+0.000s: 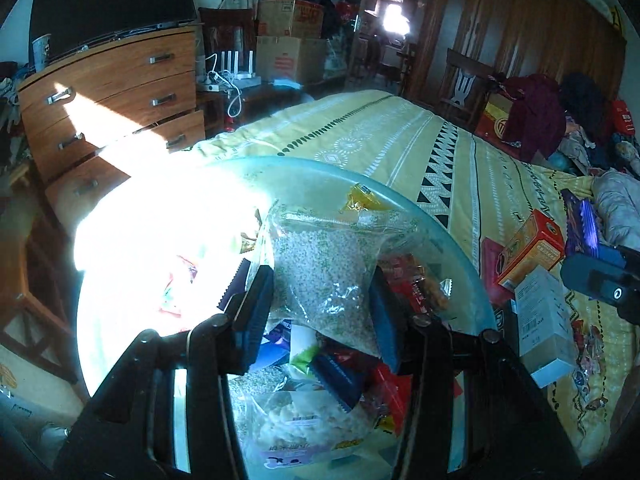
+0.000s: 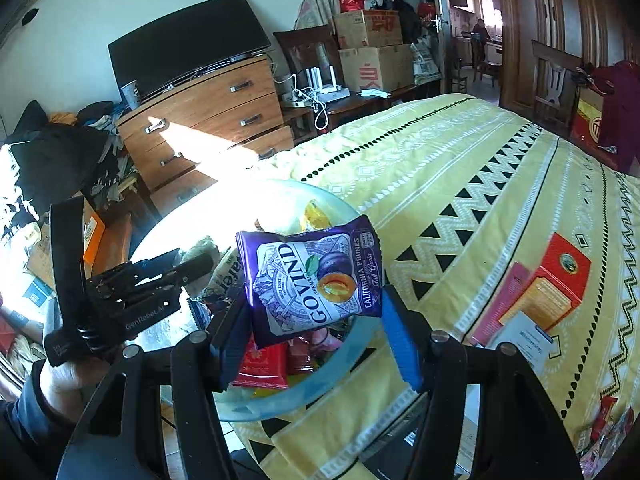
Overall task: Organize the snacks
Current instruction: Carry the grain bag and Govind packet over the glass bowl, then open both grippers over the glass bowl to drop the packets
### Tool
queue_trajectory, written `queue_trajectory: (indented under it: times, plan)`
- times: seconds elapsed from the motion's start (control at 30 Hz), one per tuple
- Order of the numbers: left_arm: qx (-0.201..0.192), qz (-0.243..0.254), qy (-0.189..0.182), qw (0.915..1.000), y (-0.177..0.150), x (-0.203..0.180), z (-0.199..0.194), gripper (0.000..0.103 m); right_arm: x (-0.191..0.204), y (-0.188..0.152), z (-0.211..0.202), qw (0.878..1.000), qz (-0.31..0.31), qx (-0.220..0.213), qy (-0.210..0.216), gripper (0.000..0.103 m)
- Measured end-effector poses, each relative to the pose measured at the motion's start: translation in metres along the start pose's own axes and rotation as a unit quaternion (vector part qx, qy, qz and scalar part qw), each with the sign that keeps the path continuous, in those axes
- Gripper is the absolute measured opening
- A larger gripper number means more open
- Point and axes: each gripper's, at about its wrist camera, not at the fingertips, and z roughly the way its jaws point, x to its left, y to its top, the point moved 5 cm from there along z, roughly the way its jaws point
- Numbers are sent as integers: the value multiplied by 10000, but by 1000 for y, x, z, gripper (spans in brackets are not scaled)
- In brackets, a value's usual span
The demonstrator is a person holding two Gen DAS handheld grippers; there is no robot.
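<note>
The left claw holds a clear bag of small pale grains. Its two blue pads squeeze the bag's sides. The bag hangs just over a big glass bowl. The right claw holds a purple packet of prunes. The left pad presses on it, and the right pad seems to touch its edge, so the grip looks light. The packet is also above the bowl, near its right side.

I think the step in hand is putting both snacks into the bowl. To do it well, each claw should come low over a free spot first. Then it can let go softly, so nothing bounces out. The prune packet could slip early, so that claw should not shake.

The bowl sits on the near left corner of a bed with a yellow blanket. It is already quite full. Inside are a bag of puffed snacks, red packets, a dark blue packet and a yellow candy at the far side. Bright sun hides the bowl's left part.

To the right, on the bed, an orange box and a white box lie outside the bowl.
</note>
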Motion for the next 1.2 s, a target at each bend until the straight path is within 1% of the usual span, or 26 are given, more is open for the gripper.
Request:
queue_trajectory:
  times: [0.17,0.3,0.7,0.8,0.87,0.9,0.93,0.97,1.03,1.13,1.2]
  plan:
    - [-192,140,308,9992,1,6,-6,48,14,4,17,9998,-118,93,107,66]
    - [-268,100,453,9986,-1,16,-8,48,22,3,27,9995,-178,171,176,66]
    - [-263,32,470,9985,1,26,-5,48,35,0,44,9987,-280,326,273,67]
    - [-251,23,470,9986,2,26,-6,48,35,1,45,9988,-255,326,276,68]
    - [-255,23,465,9986,2,25,-6,48,34,1,45,9988,-247,323,277,72]
    - [-254,16,470,9986,3,25,-6,48,34,1,46,9989,-238,316,262,74]
    - [-246,6,475,9986,3,25,-7,49,33,1,46,9989,-229,315,245,79]
    - [-236,7,479,9986,3,24,-6,50,33,1,46,9991,-225,314,197,81]
    - [-214,20,492,9986,3,22,-6,61,32,0,43,9993,-218,285,122,87]
    - [-201,62,537,9983,2,18,-8,75,27,-5,31,9997,-132,191,105,88]
    - [-200,85,541,9983,0,15,-10,80,20,-14,17,9999,17,105,134,88]
